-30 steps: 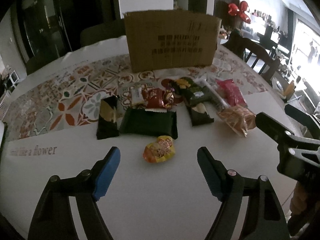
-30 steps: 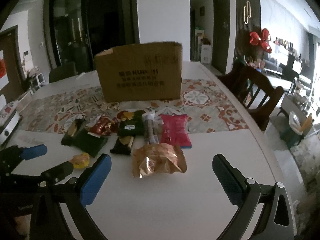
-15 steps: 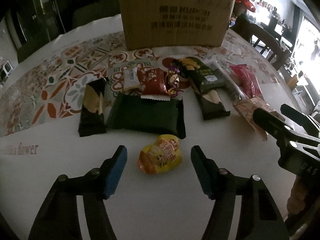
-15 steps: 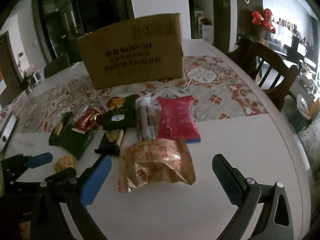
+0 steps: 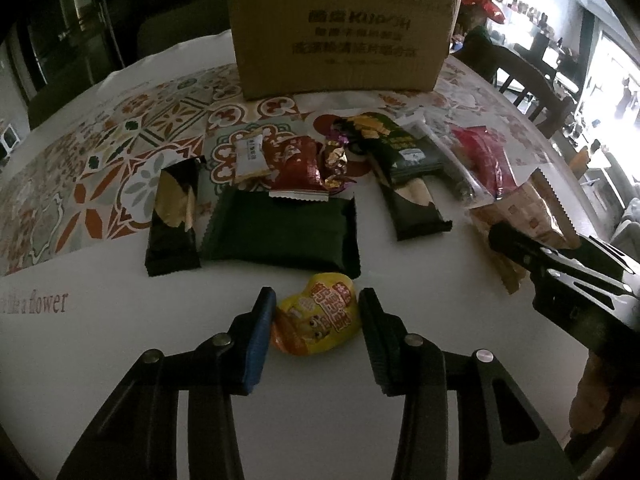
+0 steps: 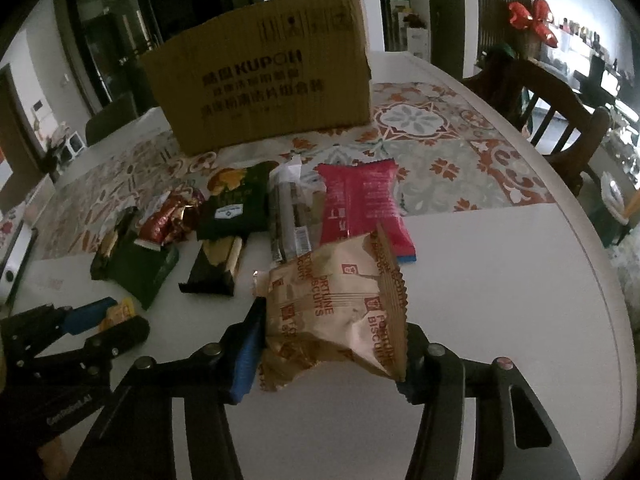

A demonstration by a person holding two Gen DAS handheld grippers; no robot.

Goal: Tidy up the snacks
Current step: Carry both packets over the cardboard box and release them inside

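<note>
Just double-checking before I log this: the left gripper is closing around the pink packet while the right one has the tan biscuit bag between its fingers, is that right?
Not quite. The left gripper is closing around the small yellow packet, as the left wrist view shows. The right gripper, also closing, does have the tan biscuit bag between its fingers.

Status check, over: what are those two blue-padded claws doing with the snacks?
Left gripper closing around yellow-orange candy packet. Right gripper closing on tan biscuit bag. Brown cardboard box behind, path clear.

Dim dining room around a white table (image 6: 500, 280)

A patterned runner (image 5: 120, 152) crosses the table. 1 wooden chair (image 6: 560, 120) stands at its right edge; red balloons (image 6: 534, 20) hang beyond, and dark glass doors (image 6: 112, 40) fill the back left.
</note>
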